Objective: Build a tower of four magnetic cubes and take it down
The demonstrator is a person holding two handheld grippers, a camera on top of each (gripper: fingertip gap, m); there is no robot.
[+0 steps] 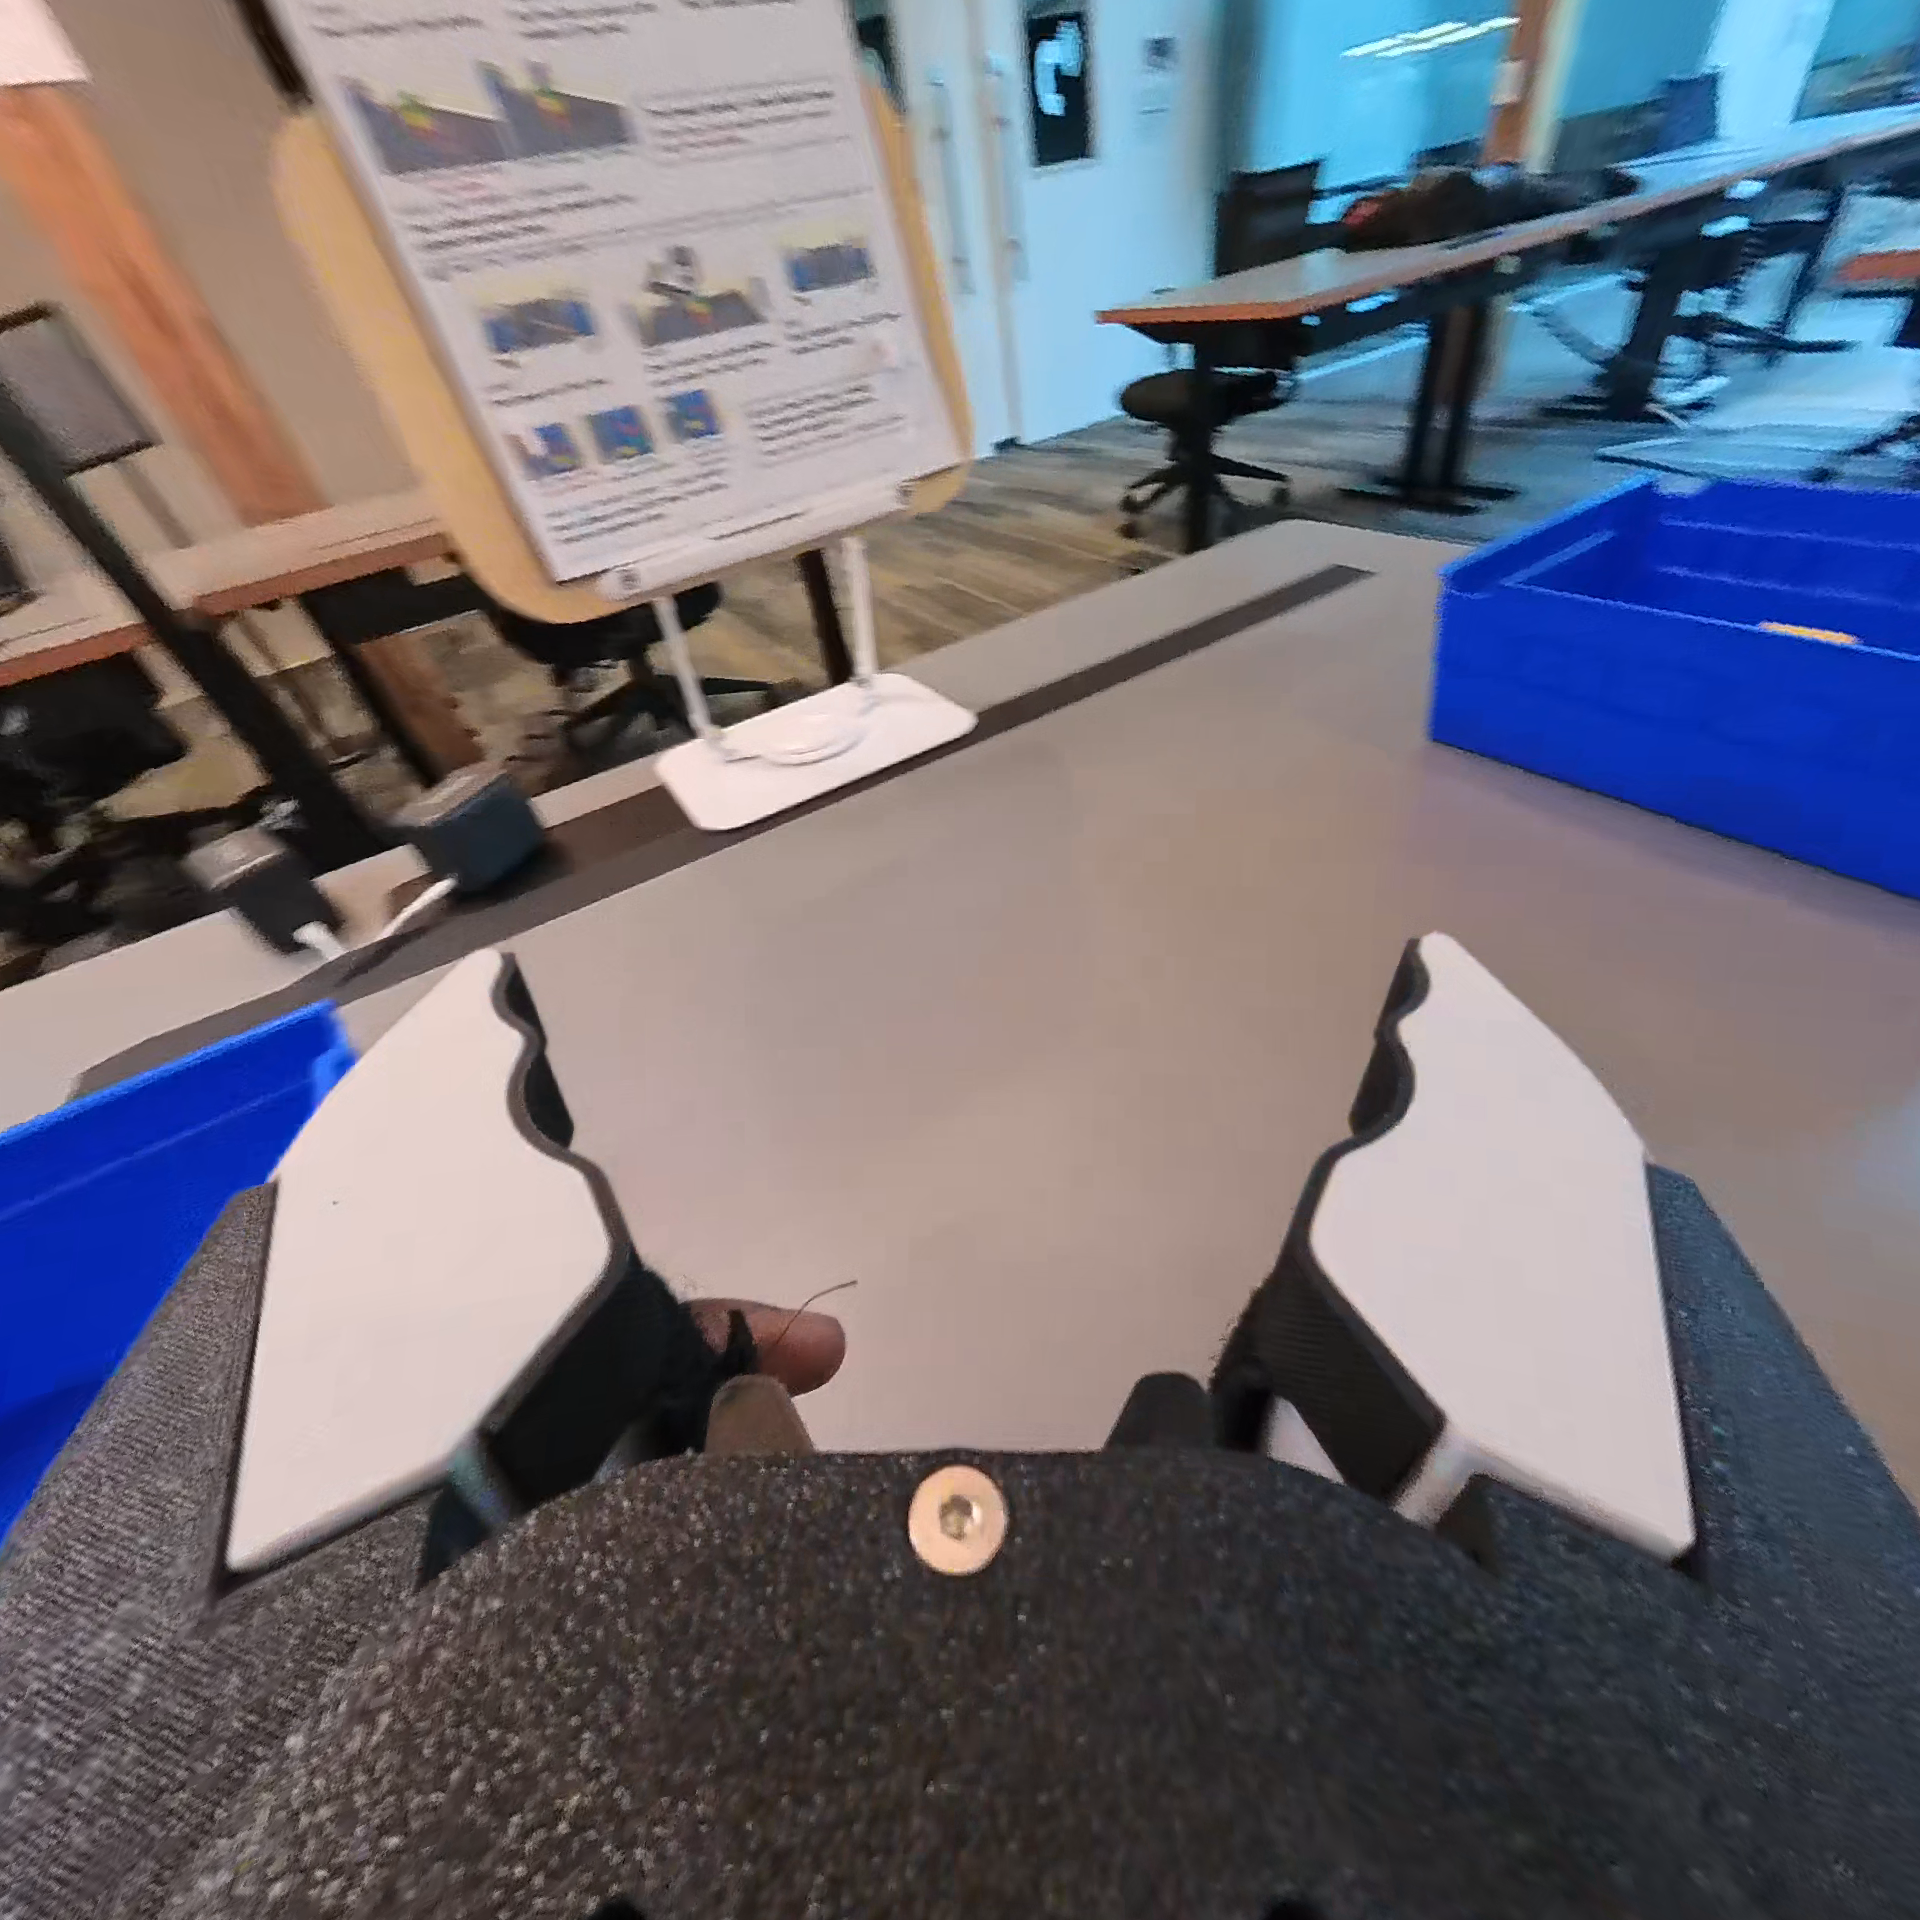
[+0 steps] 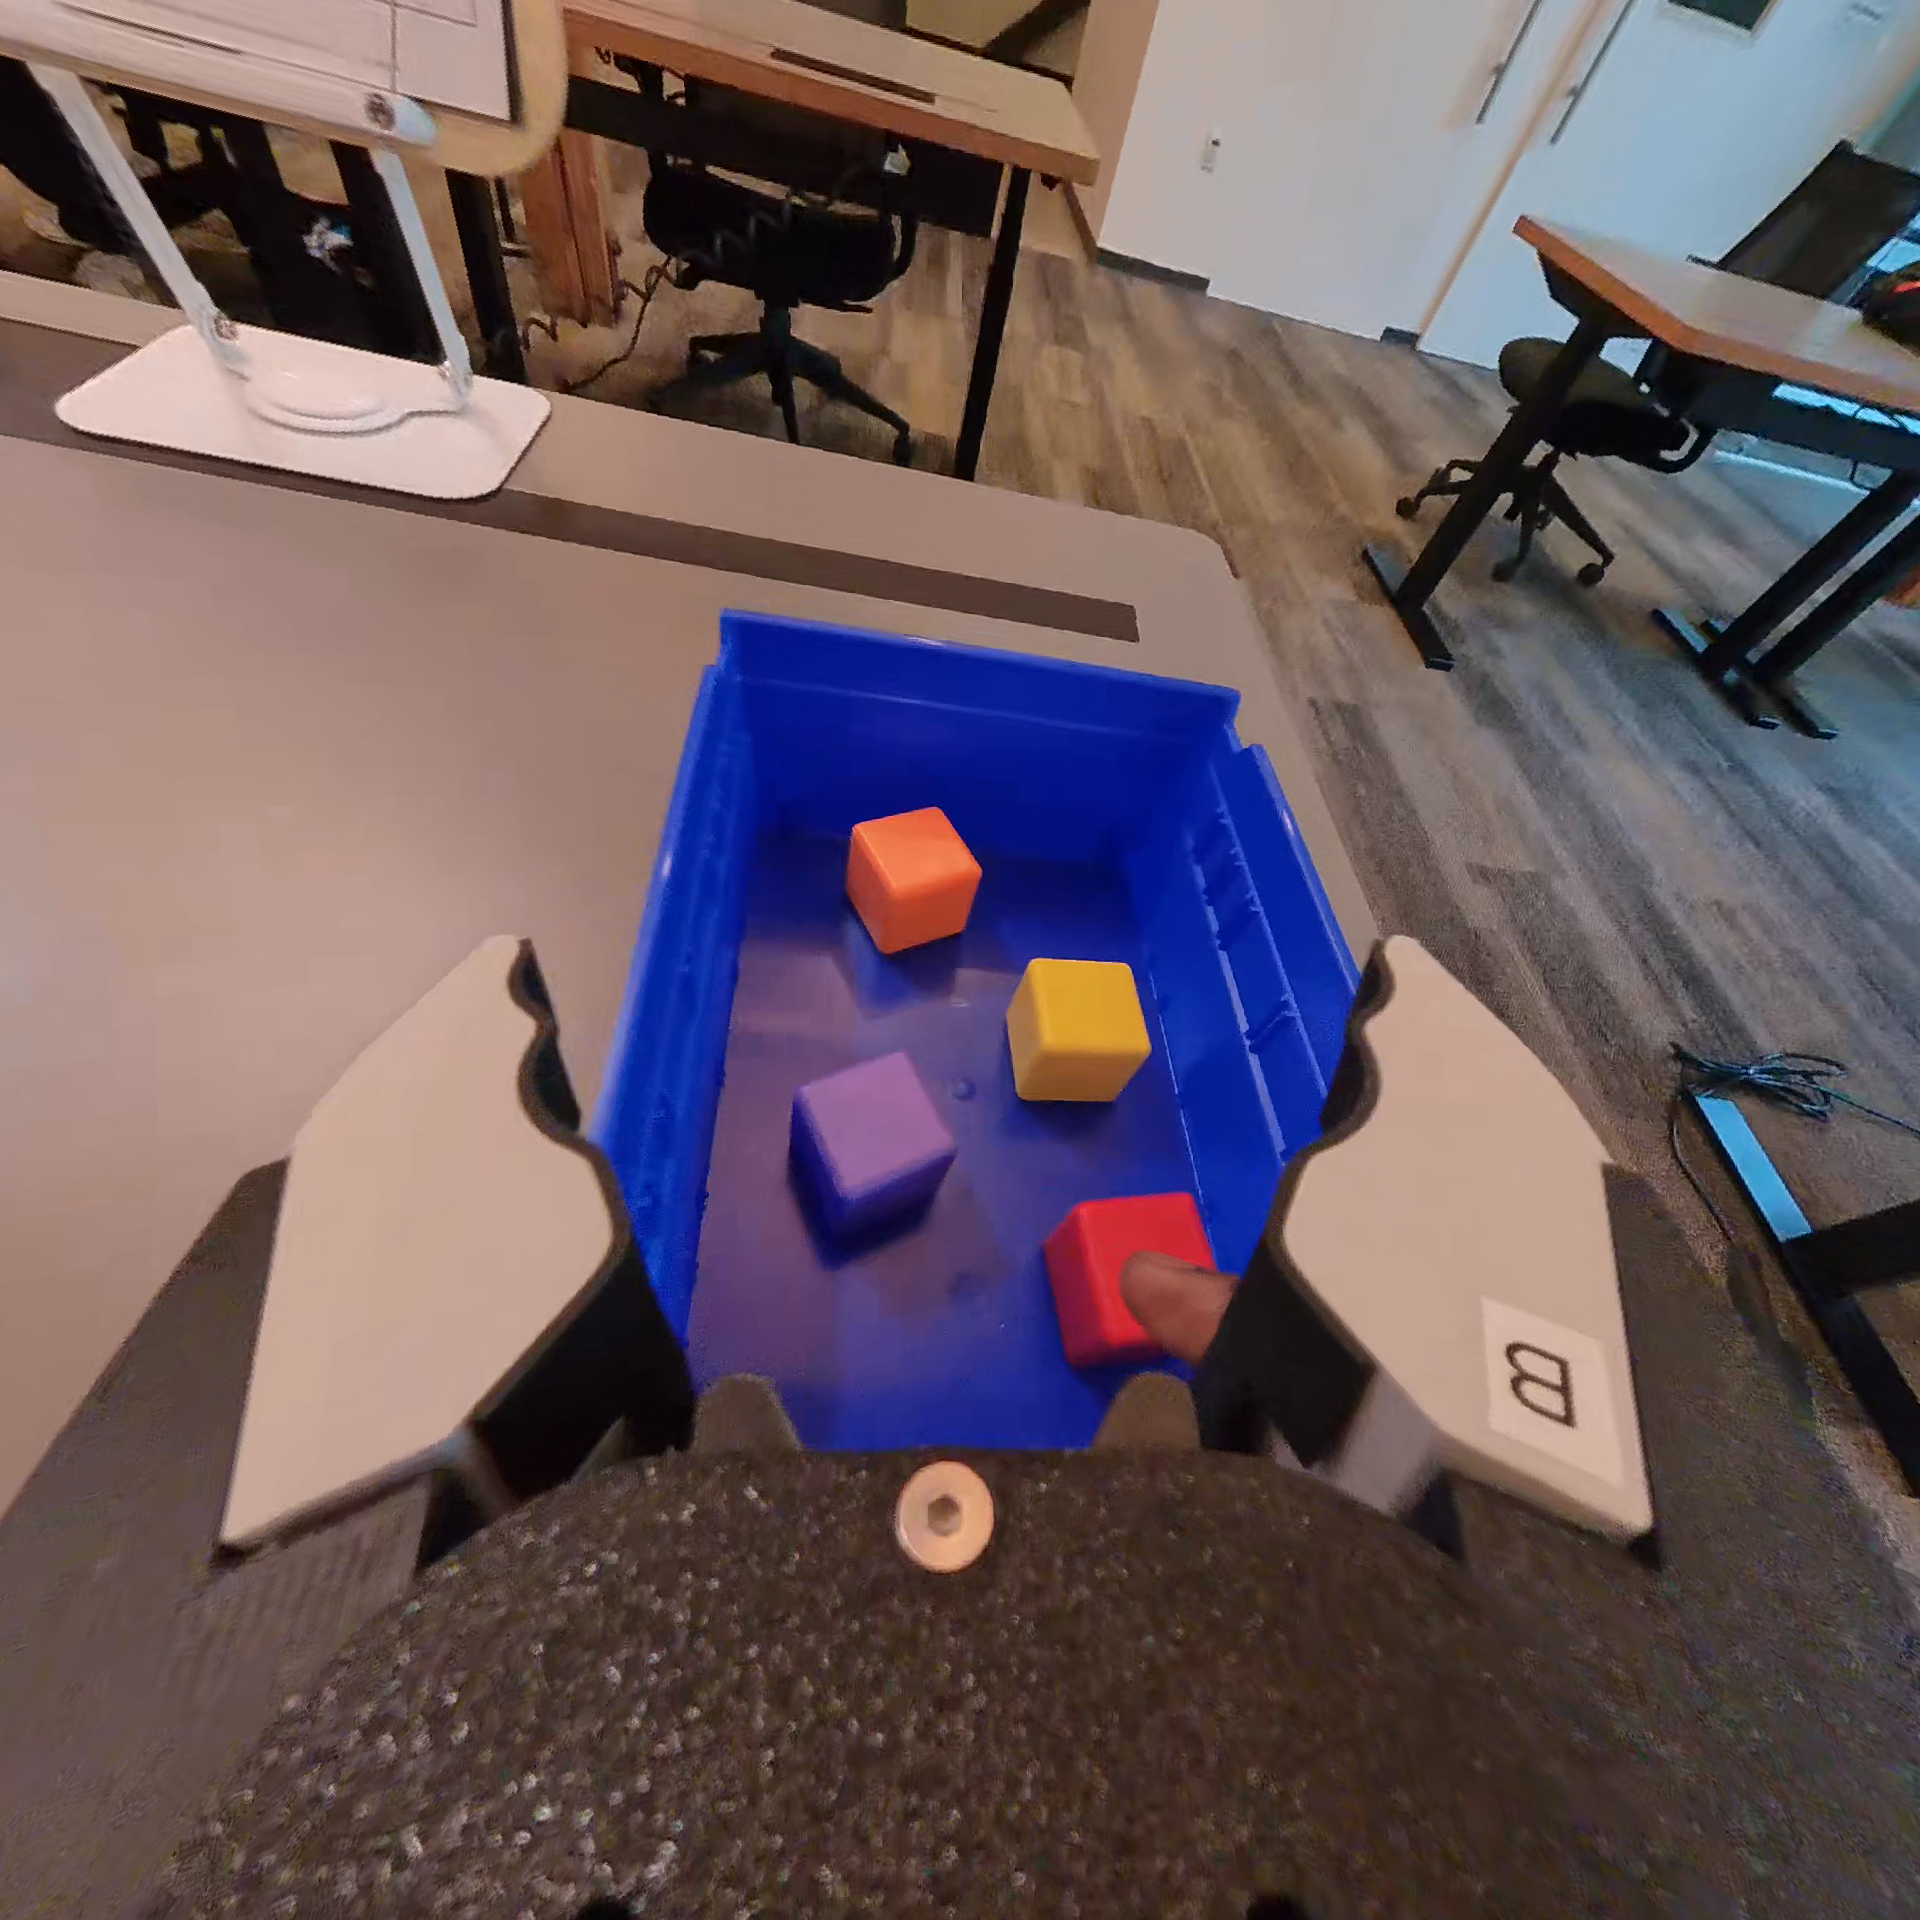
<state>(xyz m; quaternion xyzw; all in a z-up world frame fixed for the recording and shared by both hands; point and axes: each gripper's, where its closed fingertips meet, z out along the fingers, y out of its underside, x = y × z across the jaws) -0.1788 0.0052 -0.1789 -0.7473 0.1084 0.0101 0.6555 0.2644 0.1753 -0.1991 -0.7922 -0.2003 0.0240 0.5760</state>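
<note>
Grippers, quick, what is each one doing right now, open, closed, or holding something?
Left gripper: open, holding nothing, over the bare table.
Right gripper: open, holding nothing, above the blue bin of cubes.

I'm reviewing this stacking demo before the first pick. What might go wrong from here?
The red cube sits close to the blue bin wall, so a finger of the open right gripper may hit it. The purple cube and yellow cube lie near; magnets might drag a neighbour along.
</note>
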